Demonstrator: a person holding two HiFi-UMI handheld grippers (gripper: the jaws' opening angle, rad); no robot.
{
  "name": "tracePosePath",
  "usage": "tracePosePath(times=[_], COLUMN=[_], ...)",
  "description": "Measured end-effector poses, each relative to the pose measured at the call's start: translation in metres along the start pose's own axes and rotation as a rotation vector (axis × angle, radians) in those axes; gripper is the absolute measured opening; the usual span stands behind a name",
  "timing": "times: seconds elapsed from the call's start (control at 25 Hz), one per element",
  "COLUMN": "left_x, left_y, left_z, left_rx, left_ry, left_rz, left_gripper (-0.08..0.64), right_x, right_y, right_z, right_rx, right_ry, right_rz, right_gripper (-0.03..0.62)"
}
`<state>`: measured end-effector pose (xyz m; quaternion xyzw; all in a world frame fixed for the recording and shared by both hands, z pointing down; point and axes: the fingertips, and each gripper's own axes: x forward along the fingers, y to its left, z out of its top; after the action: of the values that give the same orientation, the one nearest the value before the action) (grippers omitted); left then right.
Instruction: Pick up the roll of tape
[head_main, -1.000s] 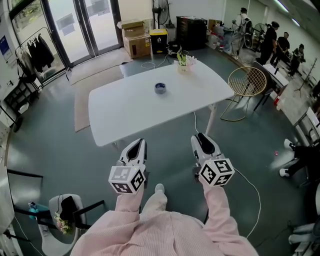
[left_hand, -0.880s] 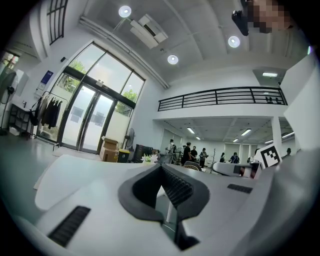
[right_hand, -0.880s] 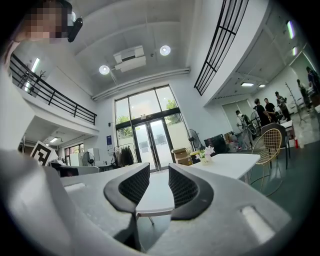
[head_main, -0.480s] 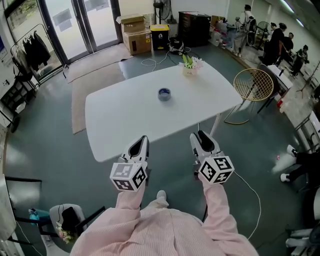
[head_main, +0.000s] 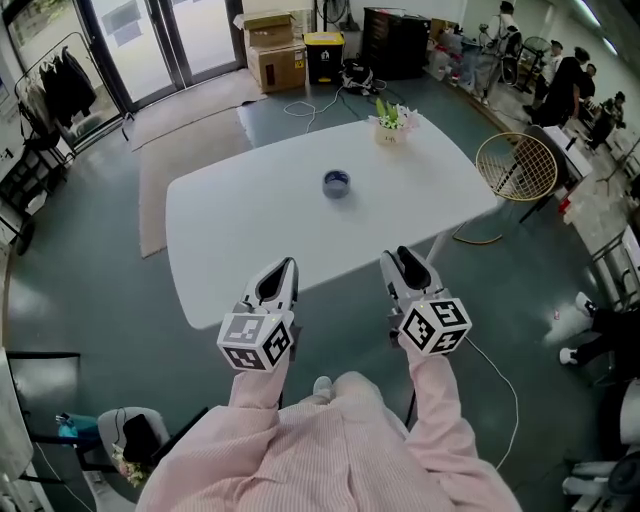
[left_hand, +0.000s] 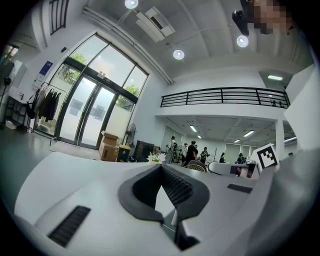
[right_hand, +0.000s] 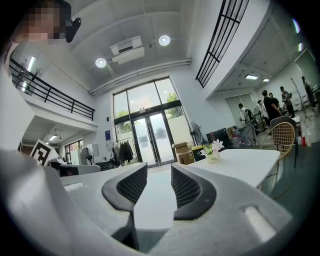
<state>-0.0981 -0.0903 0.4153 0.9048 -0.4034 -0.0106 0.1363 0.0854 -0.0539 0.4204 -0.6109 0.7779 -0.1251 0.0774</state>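
The roll of tape (head_main: 336, 183), a small dark-blue ring, lies flat near the middle of the white table (head_main: 225, 235). Both grippers are held level at the table's near edge, well short of the tape. My left gripper (head_main: 283, 268) points toward the table, and in the left gripper view its pads (left_hand: 161, 167) meet at the tips with nothing in them. My right gripper (head_main: 402, 256) stands open. Its jaws have just been opening, and only the tabletop shows through the gap (right_hand: 159, 172). The tape does not show in either gripper view.
A small pot of flowers (head_main: 391, 120) stands at the table's far right. A gold wire chair (head_main: 520, 165) is beside the right end. Cardboard boxes (head_main: 272, 50) and a clothes rack (head_main: 60, 90) are near the glass doors. Several people (head_main: 570, 80) stand far right. A cable (head_main: 500, 370) runs across the floor.
I have walked toward the table. Both grippers advanced together, and their tips now reach its near edge. The tape lies closer than before.
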Motion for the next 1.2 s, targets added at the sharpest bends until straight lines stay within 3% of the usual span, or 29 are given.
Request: tracePosePath(times=[0.64, 0.84, 1.04, 1.2], left_x=[0.094, 0.141, 0.181, 0.205], left_y=[0.051, 0.067, 0.081, 0.093], left_z=[-0.014, -0.013, -0.022, -0.028], left_rx=[-0.045, -0.084, -0.129, -0.141], left_ry=[0.045, 0.074, 0.119, 0.151], left_rz=[0.048, 0.078, 0.115, 0.152], left_gripper=[0.0, 0.0, 0.0, 0.0], right_x=[0.097, 0.148, 0.194, 0.224], right_y=[-0.054, -0.08, -0.1, -0.114], right_z=[-0.012, -0.01, -0.024, -0.033], right_rx=[-0.019, -0.048, -0.139, -0.145], right_ry=[0.074, 0.136, 0.242, 0.293], right_rz=[0.064, 0.105, 0.169, 0.209], right_gripper=[0.146, 0.147, 0.149, 0.149])
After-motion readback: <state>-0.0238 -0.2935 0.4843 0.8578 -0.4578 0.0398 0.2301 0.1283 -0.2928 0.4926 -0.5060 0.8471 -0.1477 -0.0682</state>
